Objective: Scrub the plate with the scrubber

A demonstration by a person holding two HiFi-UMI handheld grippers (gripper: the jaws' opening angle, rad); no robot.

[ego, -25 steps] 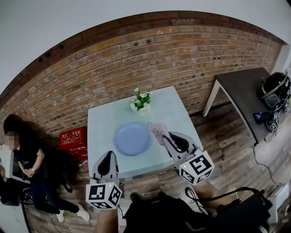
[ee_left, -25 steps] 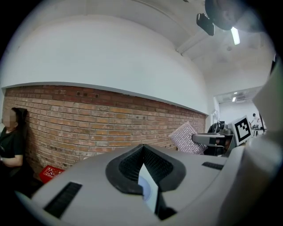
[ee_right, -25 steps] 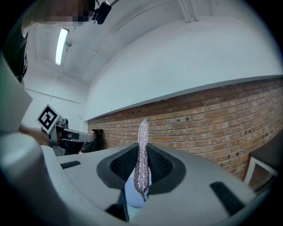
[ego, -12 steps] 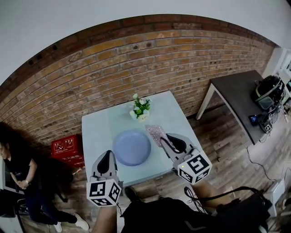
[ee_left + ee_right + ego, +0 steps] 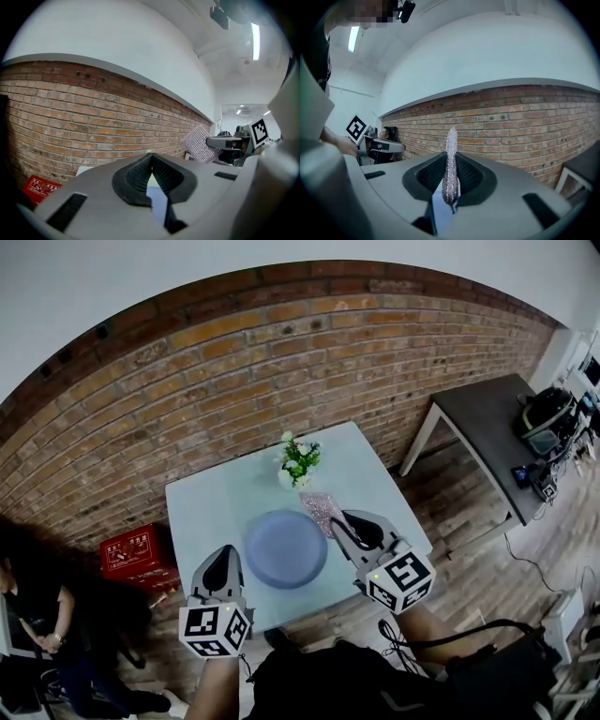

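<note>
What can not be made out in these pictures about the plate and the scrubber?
- Plate surface, head view: too small to tell clean or dirty.
- Whether scrubber touches plate, head view: the right claw covers the scrubber's held end.
- Plate, right gripper view: that claw's body hides it; only a bluish sliver shows.
- Left gripper view: the same, behind the shut left claw.
</note>
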